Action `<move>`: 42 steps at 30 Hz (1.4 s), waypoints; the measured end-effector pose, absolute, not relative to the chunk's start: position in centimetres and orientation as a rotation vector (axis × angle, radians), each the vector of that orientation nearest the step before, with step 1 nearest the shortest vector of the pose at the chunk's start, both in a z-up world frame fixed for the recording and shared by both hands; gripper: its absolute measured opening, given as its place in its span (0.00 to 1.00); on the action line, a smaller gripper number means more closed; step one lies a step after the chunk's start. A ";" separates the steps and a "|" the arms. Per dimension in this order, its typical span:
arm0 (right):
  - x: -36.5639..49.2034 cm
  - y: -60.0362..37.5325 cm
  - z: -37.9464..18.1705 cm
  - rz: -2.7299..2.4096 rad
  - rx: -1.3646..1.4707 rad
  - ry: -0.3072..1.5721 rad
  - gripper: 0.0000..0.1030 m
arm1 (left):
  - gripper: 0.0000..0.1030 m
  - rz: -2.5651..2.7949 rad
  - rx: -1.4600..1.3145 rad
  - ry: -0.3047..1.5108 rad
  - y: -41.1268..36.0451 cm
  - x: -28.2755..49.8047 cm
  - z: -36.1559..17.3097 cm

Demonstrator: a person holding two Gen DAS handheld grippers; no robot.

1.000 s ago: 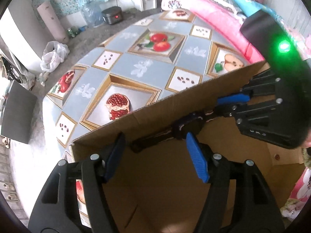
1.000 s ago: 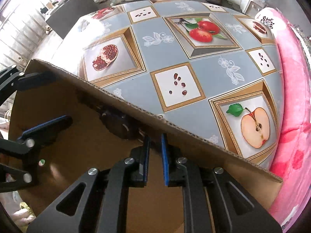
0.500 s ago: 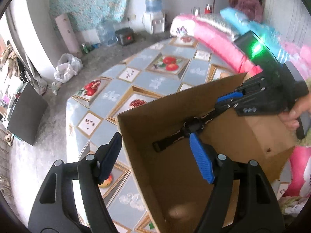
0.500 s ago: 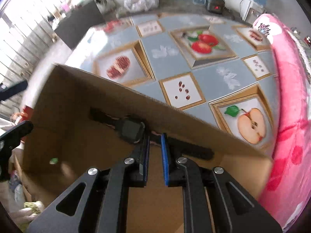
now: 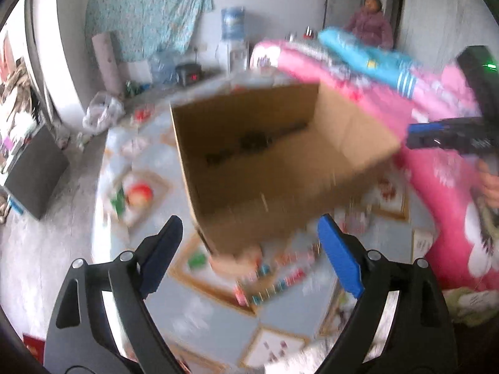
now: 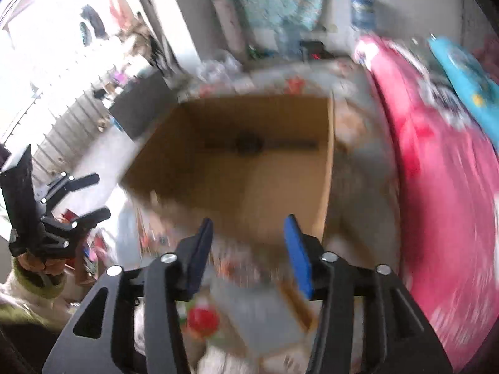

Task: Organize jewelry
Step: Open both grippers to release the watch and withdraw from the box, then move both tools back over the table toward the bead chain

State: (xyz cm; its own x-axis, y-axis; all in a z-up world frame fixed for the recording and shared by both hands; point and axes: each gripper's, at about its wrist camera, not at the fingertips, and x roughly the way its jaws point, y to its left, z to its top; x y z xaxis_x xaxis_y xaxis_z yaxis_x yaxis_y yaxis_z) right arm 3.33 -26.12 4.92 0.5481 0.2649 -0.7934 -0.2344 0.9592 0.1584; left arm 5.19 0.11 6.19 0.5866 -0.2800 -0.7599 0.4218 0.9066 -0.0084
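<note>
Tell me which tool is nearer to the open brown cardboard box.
Right, though barely. The right tool is open close beside the brown cardboard box's right corner; the left tool is open off its left corner, slightly farther.

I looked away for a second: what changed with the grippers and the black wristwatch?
The right gripper let go of the black wristwatch, which now lies inside the brown cardboard box, and opened. Both grippers pulled back out. The left gripper stayed open, empty; the box remains on the fruit-patterned tablecloth.
</note>
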 end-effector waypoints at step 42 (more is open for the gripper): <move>1.0 -22.2 -9.4 -0.036 -0.008 1.145 0.94 | 0.94 -0.217 0.154 1.126 -3.9 2.6 -6.1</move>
State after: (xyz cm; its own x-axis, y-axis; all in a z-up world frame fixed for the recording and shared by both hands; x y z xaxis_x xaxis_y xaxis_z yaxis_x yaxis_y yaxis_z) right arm 1.00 -22.21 -9.38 0.4122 -0.0323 -0.9105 0.0243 0.9994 -0.0245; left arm 2.63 -3.91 -6.13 0.4128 -0.0942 -0.9059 0.2492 0.9684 0.0129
